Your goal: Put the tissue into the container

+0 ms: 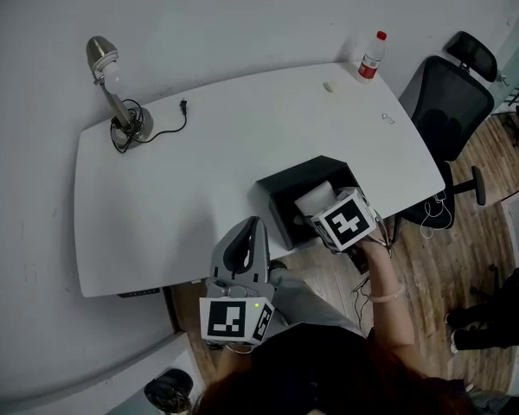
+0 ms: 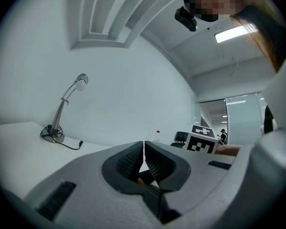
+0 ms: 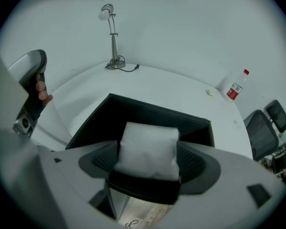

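The white table (image 1: 208,162) has rounded corners. Seen from the head view, a desk lamp (image 1: 117,98) stands near its 10 o'clock corner, its black cable (image 1: 169,128) coiled at the base and trailing toward 3 o'clock. A red-capped bottle (image 1: 372,56) stands upright at the 1 o'clock corner, with a small pale object (image 1: 329,86) just beside it. A tiny clear item (image 1: 387,118) lies toward 2 o'clock. The black container (image 1: 281,199) sits at the 5 o'clock edge.

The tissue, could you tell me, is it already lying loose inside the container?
No, the right gripper holds the tissue clamped over the black container.
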Demonstrator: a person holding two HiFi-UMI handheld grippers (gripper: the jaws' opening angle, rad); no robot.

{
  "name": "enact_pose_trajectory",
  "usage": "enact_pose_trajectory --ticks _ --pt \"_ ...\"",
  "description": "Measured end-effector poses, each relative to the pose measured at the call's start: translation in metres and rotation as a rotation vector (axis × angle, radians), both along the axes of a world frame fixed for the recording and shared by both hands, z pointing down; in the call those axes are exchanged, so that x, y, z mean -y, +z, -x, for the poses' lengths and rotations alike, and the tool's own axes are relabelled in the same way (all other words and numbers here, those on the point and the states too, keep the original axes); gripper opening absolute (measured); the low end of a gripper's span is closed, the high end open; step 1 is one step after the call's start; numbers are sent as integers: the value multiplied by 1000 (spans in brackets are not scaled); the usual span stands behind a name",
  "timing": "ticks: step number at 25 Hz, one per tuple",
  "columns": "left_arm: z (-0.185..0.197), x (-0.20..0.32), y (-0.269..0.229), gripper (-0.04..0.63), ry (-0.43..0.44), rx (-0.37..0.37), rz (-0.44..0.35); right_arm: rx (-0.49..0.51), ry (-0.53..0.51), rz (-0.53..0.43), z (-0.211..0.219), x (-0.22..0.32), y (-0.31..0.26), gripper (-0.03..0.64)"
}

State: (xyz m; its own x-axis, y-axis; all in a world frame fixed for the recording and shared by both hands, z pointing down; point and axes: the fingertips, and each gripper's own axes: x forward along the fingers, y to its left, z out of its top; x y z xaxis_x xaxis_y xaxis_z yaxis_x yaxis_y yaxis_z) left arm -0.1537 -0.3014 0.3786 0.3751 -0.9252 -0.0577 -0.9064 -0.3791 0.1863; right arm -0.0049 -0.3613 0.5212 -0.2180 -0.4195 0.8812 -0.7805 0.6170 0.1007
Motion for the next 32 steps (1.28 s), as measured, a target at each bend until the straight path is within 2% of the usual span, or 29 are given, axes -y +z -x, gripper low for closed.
enact_pose_trajectory --ticks 7,20,32 --pt "4 -11 -4 34 -4 7 -3 82 31 -52 2 -2 -16 388" --pt "0 -50 -9 34 21 26 -16 177 33 -338 13 -28 -65 387" --pt "0 -91 -15 34 36 26 -34 234 44 -440 24 -66 -88 387"
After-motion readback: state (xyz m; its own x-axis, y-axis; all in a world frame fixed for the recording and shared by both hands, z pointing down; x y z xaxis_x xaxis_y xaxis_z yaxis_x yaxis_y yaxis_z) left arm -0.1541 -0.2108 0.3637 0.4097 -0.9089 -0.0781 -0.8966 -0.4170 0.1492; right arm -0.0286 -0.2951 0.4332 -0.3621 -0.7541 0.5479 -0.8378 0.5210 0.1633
